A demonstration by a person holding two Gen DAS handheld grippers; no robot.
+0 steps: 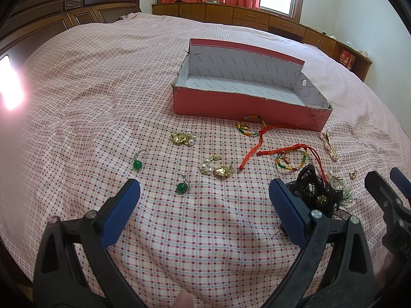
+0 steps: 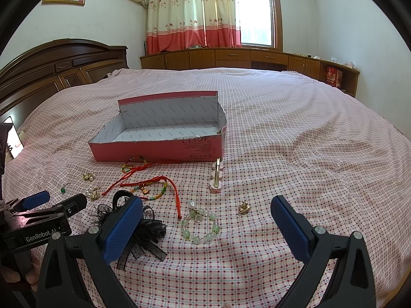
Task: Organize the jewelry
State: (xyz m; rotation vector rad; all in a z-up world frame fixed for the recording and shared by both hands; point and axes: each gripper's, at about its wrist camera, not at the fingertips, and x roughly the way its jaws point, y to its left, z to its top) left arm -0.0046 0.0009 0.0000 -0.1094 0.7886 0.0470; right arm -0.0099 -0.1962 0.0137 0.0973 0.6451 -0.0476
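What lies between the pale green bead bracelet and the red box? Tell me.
In the right wrist view, only the pink hair clip lies between bracelet and box.

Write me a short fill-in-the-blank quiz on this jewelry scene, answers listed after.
1. The box on the bedspread holds ____ pieces of jewelry.
2. Both the left gripper and the right gripper are ____.
3. The two drop earrings each carry a round ____ bead.
4. The pale bead bracelet lies nearest the ____ gripper.

Answers: no; open; green; right
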